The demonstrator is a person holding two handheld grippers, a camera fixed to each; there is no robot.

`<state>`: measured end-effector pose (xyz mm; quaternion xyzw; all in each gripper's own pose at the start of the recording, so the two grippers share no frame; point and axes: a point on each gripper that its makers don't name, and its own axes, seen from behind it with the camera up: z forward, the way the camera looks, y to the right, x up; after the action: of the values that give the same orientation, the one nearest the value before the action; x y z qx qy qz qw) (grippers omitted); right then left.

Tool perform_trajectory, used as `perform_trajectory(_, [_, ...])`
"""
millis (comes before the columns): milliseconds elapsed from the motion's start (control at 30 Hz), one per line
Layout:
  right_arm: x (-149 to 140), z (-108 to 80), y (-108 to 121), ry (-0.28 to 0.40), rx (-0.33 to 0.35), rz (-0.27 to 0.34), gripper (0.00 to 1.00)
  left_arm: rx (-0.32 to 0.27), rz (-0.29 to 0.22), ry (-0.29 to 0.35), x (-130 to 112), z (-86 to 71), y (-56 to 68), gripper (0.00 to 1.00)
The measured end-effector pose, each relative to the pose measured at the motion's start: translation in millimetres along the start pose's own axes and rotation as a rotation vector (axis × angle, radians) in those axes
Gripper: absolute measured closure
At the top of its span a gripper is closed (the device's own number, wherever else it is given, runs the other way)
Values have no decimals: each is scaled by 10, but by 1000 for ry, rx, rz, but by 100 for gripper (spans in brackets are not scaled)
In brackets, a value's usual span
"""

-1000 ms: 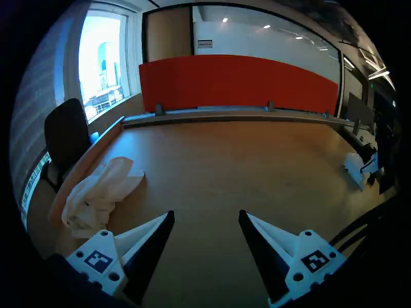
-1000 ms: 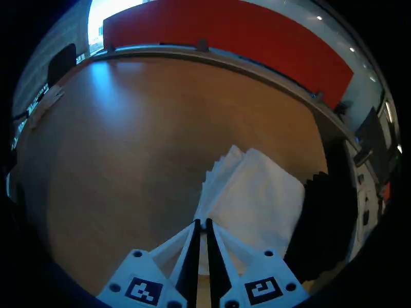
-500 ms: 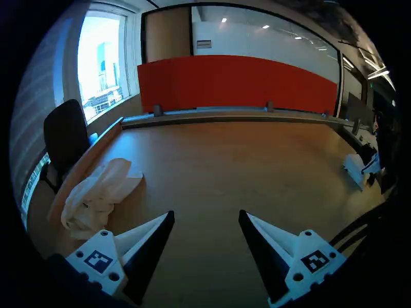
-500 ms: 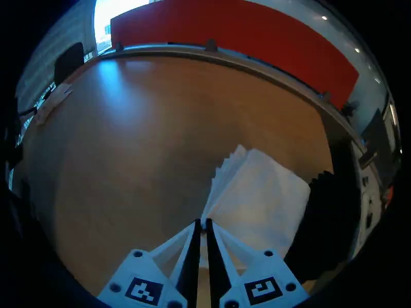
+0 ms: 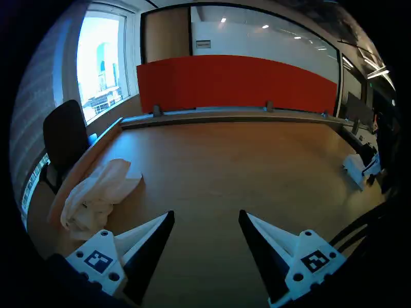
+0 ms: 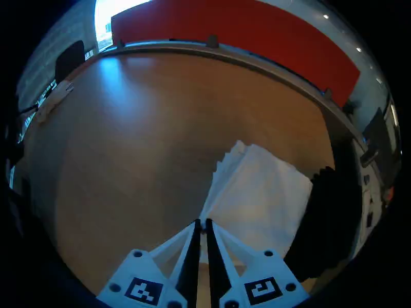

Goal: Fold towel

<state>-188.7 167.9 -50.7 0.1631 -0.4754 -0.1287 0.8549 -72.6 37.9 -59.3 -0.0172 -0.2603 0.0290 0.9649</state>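
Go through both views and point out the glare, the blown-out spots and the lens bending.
Left gripper view: the window is nearly blown out, the red screen bows with the fisheye, the crumpled towel looks sharp. Right gripper view: a bluish sheen of window light lies on the table, its far edge curves strongly, and the right margin beside the folded towels sinks into dark.

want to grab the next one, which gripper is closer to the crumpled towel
Left. The left gripper is right beside the crumpled towel, which lies off its left finger. The right gripper is across the table, at the folded stack.
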Motion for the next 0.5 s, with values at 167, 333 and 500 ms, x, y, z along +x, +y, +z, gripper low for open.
perform_trajectory(167, [-8,2,-10,-4,3,4,69,0,1,-1,-6,-2,4,7])
perform_trajectory(333, [-22,4,-29,-4,9,5,48,1,1,-2,-6,1,-5,7])
perform_trajectory(500, [-22,5,-52,-1,15,6,46,2,0,-1,8,6,-11,7])
